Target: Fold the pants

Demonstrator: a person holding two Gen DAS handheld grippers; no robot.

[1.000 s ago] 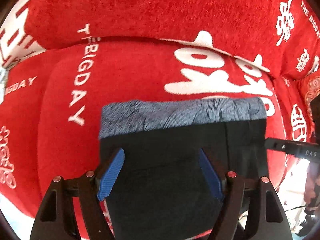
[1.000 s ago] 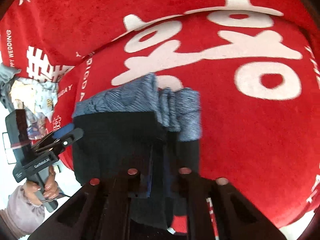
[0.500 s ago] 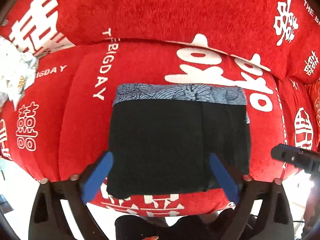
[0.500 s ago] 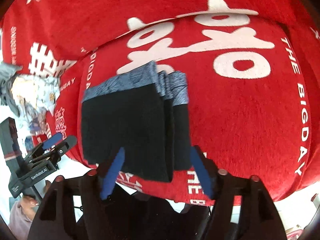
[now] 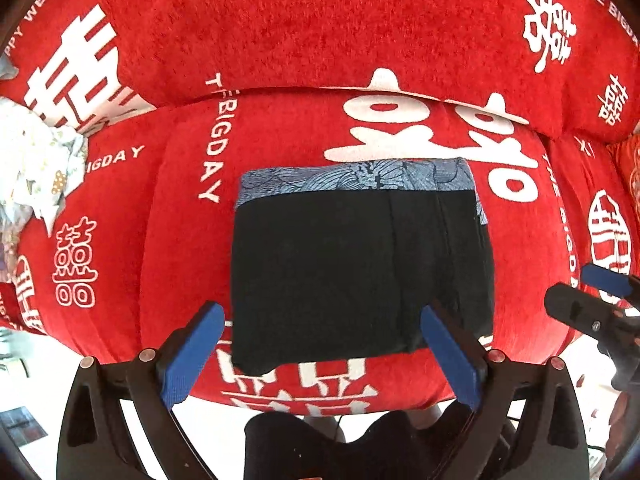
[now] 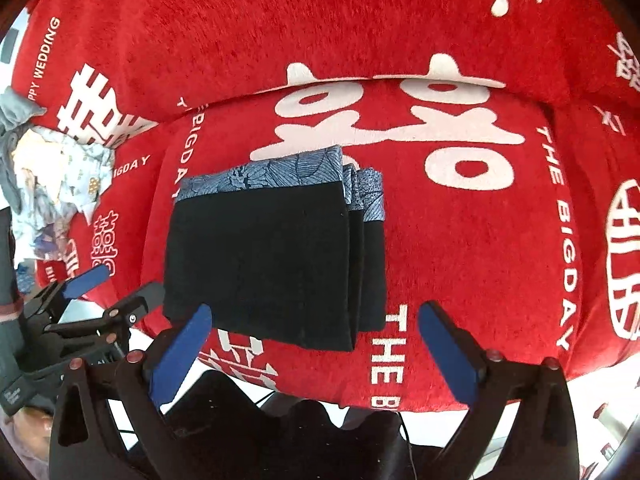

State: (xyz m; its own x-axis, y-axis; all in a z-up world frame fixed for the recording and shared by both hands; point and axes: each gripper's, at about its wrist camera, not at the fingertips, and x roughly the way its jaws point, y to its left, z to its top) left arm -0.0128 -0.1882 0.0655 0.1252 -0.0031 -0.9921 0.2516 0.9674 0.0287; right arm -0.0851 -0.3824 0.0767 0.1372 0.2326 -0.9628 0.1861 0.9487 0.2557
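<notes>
The black pants (image 5: 340, 268) lie folded into a neat rectangle on the red sofa seat (image 5: 160, 240), with a blue patterned waistband (image 5: 352, 178) along the far edge. In the right wrist view the pants (image 6: 264, 264) show stacked folded layers on their right side. My left gripper (image 5: 320, 356) is open and empty, held back just before the pants' near edge. My right gripper (image 6: 316, 356) is open and empty, also back from the near edge. Each gripper shows in the other's view, the right one (image 5: 592, 300) and the left one (image 6: 92, 300).
The red sofa cover has white lettering and a backrest (image 5: 320, 28) behind the seat. A pile of pale printed laundry (image 5: 36, 168) lies at the left end of the sofa. The seat's front edge (image 5: 320, 396) drops off to the floor below.
My right gripper let go of the folded pants and opened. Both grippers pulled back toward the seat's front edge; the pants stay flat on the seat.
</notes>
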